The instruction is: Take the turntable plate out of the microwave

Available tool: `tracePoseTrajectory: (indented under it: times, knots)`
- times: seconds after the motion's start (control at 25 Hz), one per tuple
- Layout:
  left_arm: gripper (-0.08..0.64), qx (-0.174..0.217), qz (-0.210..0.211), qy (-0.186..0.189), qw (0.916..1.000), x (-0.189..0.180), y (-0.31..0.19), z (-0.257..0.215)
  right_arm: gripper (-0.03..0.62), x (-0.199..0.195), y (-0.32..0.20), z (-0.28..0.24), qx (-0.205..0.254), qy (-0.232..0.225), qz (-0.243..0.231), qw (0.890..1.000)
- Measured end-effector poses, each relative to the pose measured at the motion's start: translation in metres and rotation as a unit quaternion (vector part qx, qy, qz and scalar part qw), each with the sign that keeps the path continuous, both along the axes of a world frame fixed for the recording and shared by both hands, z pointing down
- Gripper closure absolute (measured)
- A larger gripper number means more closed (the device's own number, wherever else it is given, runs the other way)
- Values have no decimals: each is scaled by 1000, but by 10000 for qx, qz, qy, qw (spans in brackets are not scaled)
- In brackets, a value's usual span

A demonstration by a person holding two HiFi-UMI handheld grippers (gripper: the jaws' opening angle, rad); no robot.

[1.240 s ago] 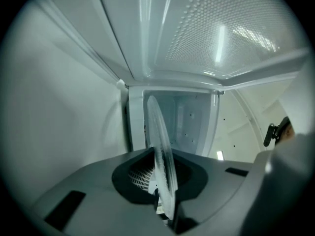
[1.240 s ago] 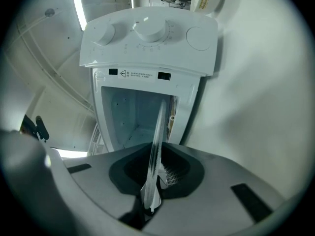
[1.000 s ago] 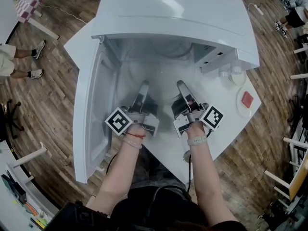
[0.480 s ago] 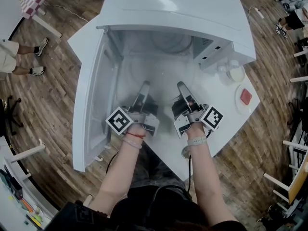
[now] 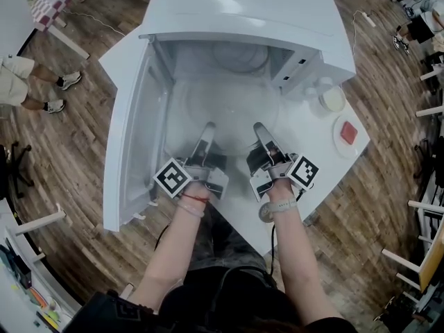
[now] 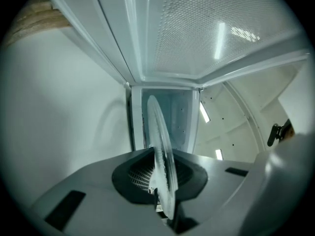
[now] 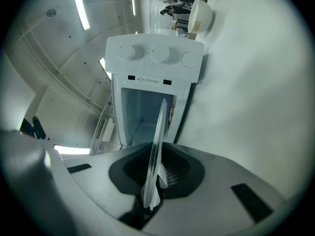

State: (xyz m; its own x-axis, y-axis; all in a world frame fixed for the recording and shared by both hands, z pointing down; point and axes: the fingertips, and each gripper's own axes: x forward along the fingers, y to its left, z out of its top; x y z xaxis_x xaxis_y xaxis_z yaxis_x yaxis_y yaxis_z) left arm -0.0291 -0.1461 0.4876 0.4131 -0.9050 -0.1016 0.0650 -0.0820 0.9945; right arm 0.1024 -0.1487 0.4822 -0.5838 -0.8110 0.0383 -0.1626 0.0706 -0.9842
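Head view, microwave (image 5: 243, 12): white, on a white table (image 5: 326, 165), door (image 5: 132, 151) swung open to the left of the picture.
Head view, turntable plate (image 5: 232, 103): clear glass disc, lying level at the mouth of the cavity; near rim held at two points.
Head view, left gripper (image 5: 207, 132): on the near-left rim of the plate.
Head view, right gripper (image 5: 260, 132): on the near-right rim, just beside the left.
Head view, surroundings: white bowl (image 5: 333, 99) and a small dish (image 5: 347, 134) with a red item on the table, right of the microwave.
Left gripper view, jaws: clenched on the plate's rim (image 6: 160, 146), seen edge-on; open cavity behind.
Right gripper view, jaws: clamped on the rim (image 7: 156, 146), seen edge-on; control panel (image 7: 152, 58) with two knobs beyond.
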Motion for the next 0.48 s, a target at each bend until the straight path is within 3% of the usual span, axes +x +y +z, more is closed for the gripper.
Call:
tracePoseTrajectory:
  times: [0.48]
  knots:
    - [523,-23,261,17,9997,15,34,4,545,15,41,7,-30,-86,204,9998]
